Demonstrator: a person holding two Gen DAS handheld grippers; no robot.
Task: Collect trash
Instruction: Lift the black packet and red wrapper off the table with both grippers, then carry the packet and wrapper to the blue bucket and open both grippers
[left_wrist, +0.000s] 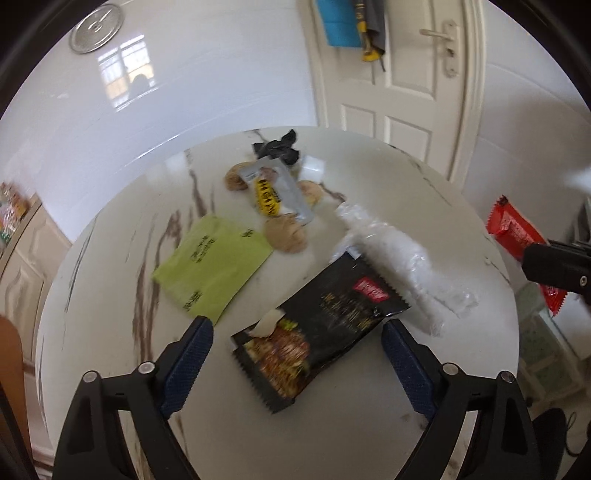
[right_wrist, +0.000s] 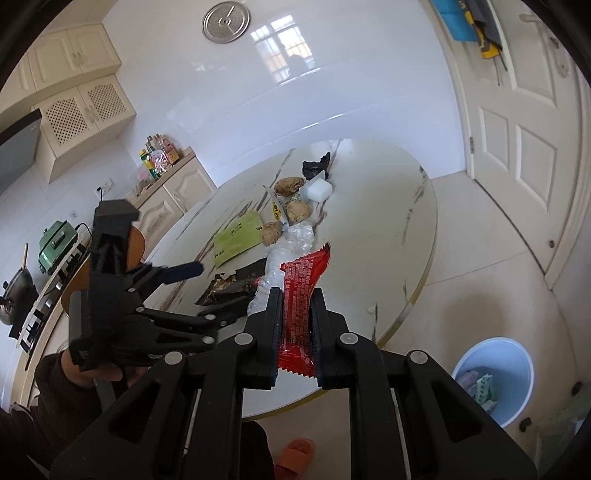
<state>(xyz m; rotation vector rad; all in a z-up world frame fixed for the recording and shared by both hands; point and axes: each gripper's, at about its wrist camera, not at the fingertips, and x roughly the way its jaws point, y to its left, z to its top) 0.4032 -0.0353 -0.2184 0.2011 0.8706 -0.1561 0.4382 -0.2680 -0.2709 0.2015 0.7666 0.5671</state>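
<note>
Jaws: left gripper (left_wrist: 297, 363) wide over glossy black packet (left_wrist: 317, 332) — right gripper (right_wrist: 295, 332) pinching crinkly red wrapper (right_wrist: 301, 291).

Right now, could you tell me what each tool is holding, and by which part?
The right tool clamps the red wrapper across its lower half. The left tool holds nothing; it stands open around the black packet.

Trash is scattered over the round marble table (left_wrist: 369, 424): a black snack packet (left_wrist: 317, 332) lies flat nearest, a crinkly clear plastic bag (left_wrist: 399, 258) touching it, a flat green wrapper (left_wrist: 210, 258) beside. A red wrapper (right_wrist: 301, 291) is pinched upright.
</note>
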